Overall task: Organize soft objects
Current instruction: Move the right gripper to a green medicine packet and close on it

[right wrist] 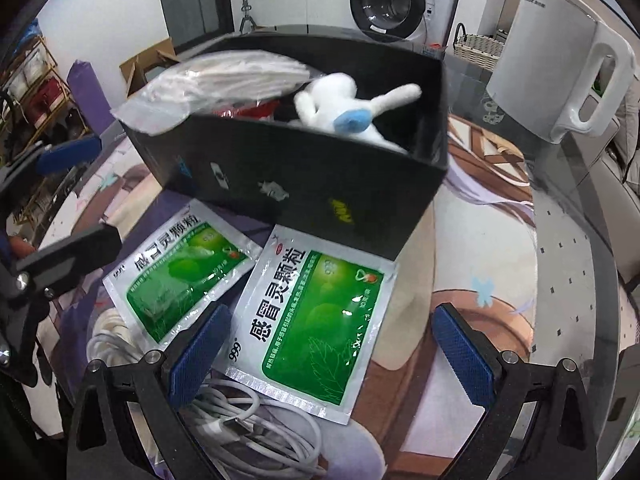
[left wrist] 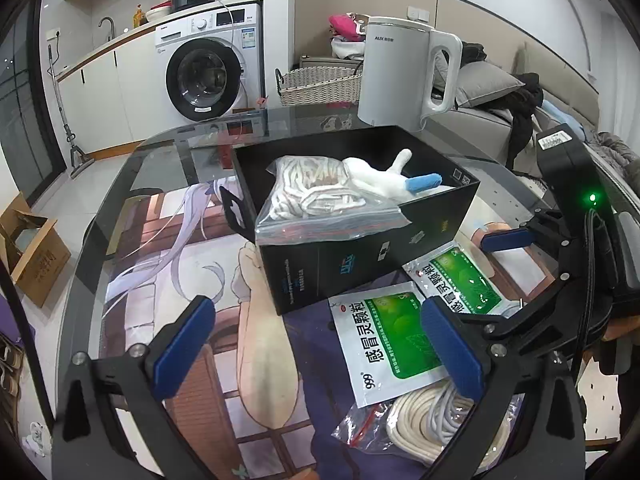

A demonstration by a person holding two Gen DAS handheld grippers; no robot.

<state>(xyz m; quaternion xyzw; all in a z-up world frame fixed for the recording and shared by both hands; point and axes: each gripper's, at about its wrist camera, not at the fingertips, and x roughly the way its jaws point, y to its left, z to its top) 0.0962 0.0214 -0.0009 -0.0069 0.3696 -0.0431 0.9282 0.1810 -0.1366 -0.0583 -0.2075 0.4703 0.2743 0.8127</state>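
A black box (left wrist: 360, 256) (right wrist: 304, 176) stands on the glass table. Inside it lie a zip bag of cream rope (left wrist: 316, 196) (right wrist: 216, 80) and a white plush toy (left wrist: 384, 176) (right wrist: 340, 112). Two green sachets lie flat in front of the box, the nearer sachet (left wrist: 388, 336) (right wrist: 316, 320) and the second sachet (left wrist: 460, 276) (right wrist: 184, 280). A bag of coiled white cable (left wrist: 432, 420) (right wrist: 248, 432) lies partly under them. My left gripper (left wrist: 318, 346) hovers open beside the nearer sachet. My right gripper (right wrist: 334, 356) is open just above that sachet.
A white kettle (left wrist: 400, 68) (right wrist: 560, 60) stands behind the box. Off the table are a wicker basket (left wrist: 320, 84), a washing machine (left wrist: 208, 72), a sofa with cushions (left wrist: 488, 88) and a cardboard box (left wrist: 32, 256) on the floor. The table's rounded edge (right wrist: 592, 280) runs close on the right.
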